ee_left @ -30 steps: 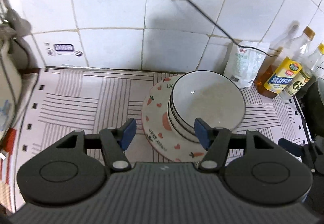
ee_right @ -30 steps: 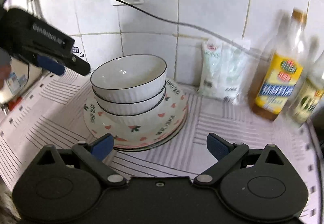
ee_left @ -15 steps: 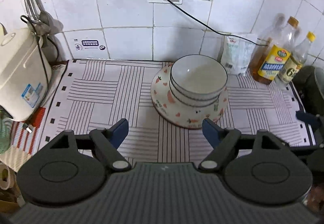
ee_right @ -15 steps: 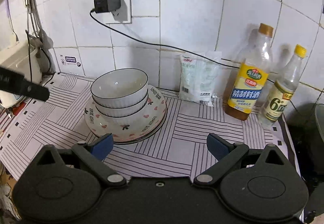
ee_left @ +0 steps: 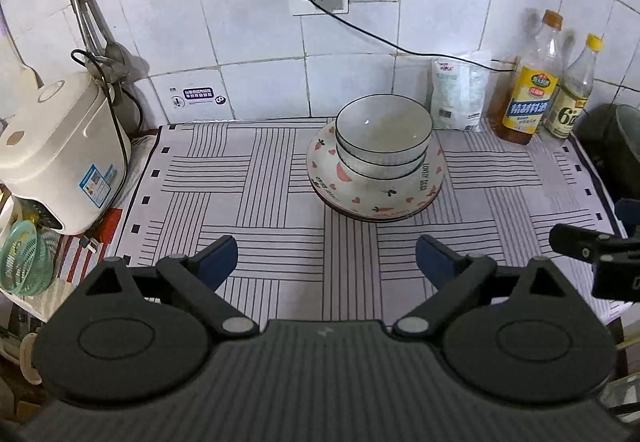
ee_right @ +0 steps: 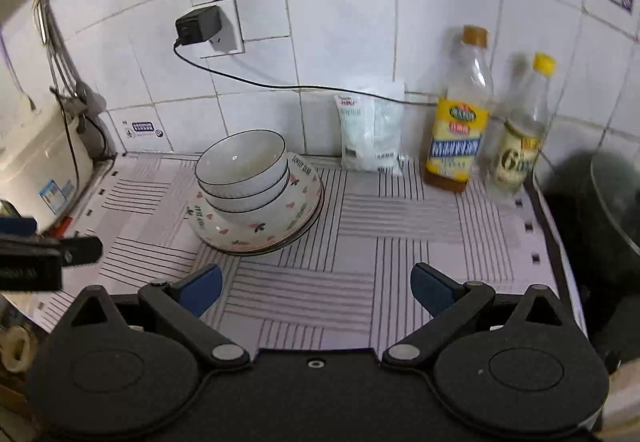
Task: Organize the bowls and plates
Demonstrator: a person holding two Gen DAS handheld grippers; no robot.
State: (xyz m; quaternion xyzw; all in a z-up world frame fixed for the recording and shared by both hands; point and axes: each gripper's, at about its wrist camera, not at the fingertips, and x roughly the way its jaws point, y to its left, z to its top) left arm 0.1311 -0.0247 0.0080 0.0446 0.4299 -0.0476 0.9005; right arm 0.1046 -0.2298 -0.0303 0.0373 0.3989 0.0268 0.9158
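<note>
Left gripper [ee_left: 326, 262] fingers spread wide, empty, level. Right gripper [ee_right: 316, 288] same: spread wide, holding nothing.

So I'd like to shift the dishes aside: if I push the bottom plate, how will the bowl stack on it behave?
The bowls look like glazed ceramic, so probably heavy and slippery. They sit nested, off-centre on the patterned plates, so a quick push may slide or rattle them. Chipping seems likelier than tipping. Both the left gripper and right gripper are open and clear.
</note>
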